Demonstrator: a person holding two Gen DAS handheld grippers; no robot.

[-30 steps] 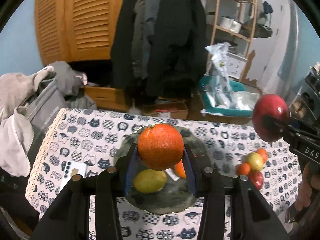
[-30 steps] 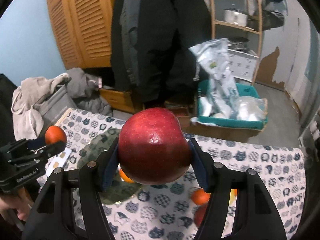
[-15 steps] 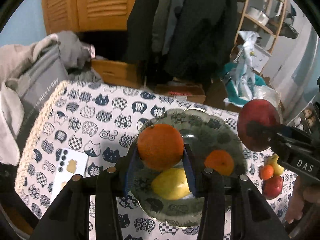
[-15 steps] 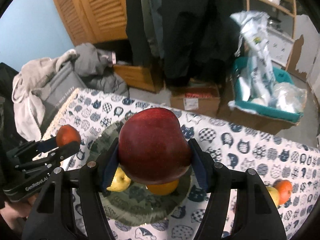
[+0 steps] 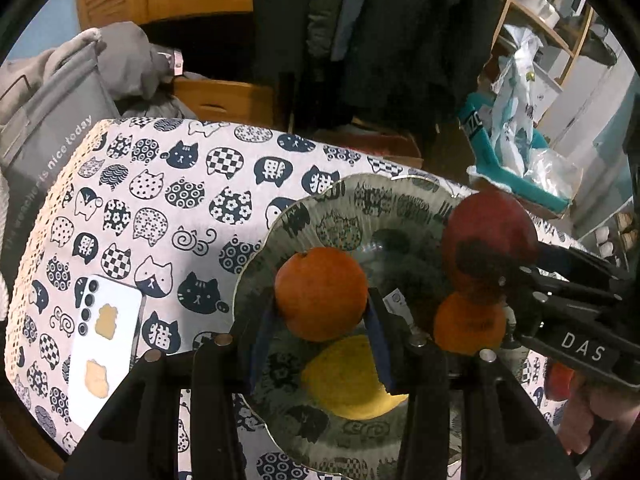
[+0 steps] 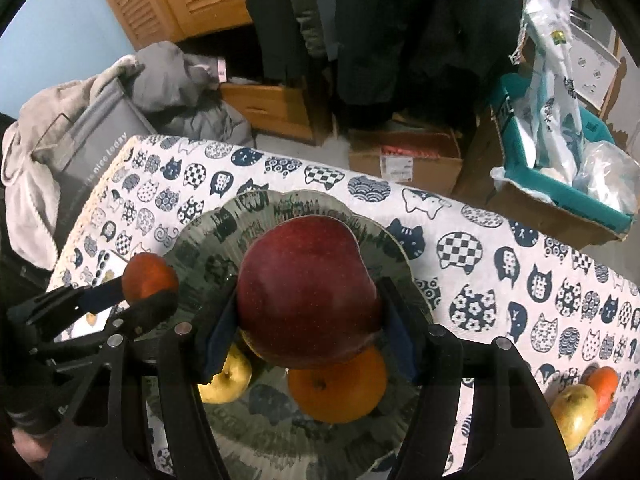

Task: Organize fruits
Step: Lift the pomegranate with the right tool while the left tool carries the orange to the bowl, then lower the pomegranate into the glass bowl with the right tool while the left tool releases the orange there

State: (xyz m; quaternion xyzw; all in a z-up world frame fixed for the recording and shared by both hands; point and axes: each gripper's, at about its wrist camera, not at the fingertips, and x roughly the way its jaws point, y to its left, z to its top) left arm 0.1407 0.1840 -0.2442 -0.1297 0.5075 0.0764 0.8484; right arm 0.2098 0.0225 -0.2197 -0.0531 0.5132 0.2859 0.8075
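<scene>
My left gripper point(image 5: 320, 312) is shut on an orange point(image 5: 321, 294) and hangs over the grey patterned plate point(image 5: 340, 208). My right gripper point(image 6: 308, 320) is shut on a large red apple point(image 6: 306, 292) above the same plate point(image 6: 280, 204). On the plate lie a yellow apple point(image 5: 352, 380) and a second orange point(image 5: 468, 324); the right wrist view shows that yellow apple point(image 6: 226, 382) and orange point(image 6: 338, 388) under my jaws. The red apple point(image 5: 490, 236) and right gripper point(image 5: 496, 276) appear at the right of the left wrist view. The left gripper point(image 6: 152, 290) with its orange point(image 6: 149, 276) shows at the left of the right wrist view.
A white phone point(image 5: 100, 344) lies on the cat-print tablecloth point(image 5: 160, 200) left of the plate. A yellow apple point(image 6: 574, 412) and a small orange point(image 6: 602, 384) sit at the table's right. Beyond the far edge are cardboard boxes point(image 6: 404, 156), a teal crate point(image 6: 560, 188) and a grey bag point(image 5: 44, 136).
Both grippers have come down and forward over the plate, each still holding its fruit. The plate and the fruit on it now look much larger and nearer.
</scene>
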